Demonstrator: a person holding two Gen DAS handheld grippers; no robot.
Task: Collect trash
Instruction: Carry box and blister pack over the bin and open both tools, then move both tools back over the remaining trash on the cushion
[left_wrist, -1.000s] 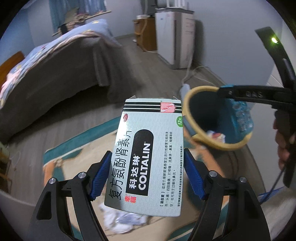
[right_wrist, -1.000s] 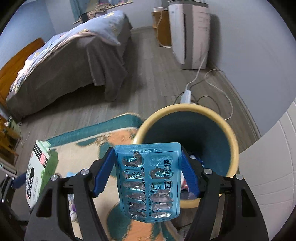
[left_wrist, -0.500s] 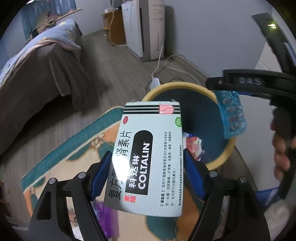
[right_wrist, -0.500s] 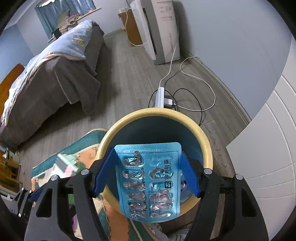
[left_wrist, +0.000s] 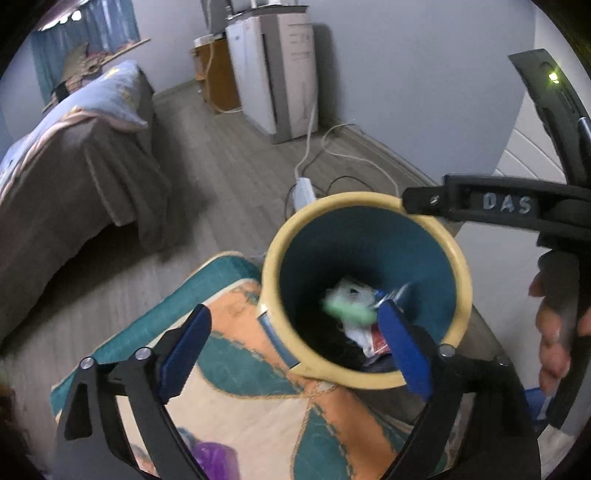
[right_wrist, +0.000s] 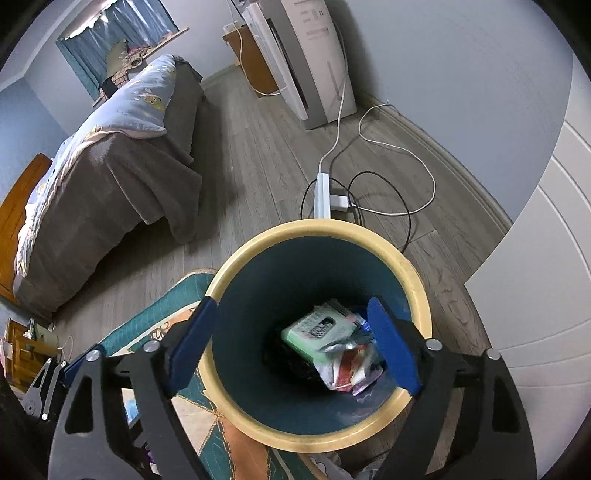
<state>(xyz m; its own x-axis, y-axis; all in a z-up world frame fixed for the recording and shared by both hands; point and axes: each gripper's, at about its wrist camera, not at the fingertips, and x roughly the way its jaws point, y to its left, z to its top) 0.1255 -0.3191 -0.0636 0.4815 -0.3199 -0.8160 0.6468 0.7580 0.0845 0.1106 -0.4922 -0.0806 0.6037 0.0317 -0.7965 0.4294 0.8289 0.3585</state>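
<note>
Where trash (right_wrist: 332, 343) piles in the bin (right_wrist: 236, 406), lower items are hidden.

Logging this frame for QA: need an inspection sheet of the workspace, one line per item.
Surface: wood floor, patterned rug beside the bin.
Job's things: bin upright, yellow rim; medicine box lies inside on wrappers.
Clutter: purple item on the rug, blurred.
Grippers: left gripper open, empty, over the bin edge; right gripper open, empty, above the bin mouth.
Cables: power strip with white and black leads on the floor behind the bin.
Surroundings: bed, white appliance, grey wall.
</note>
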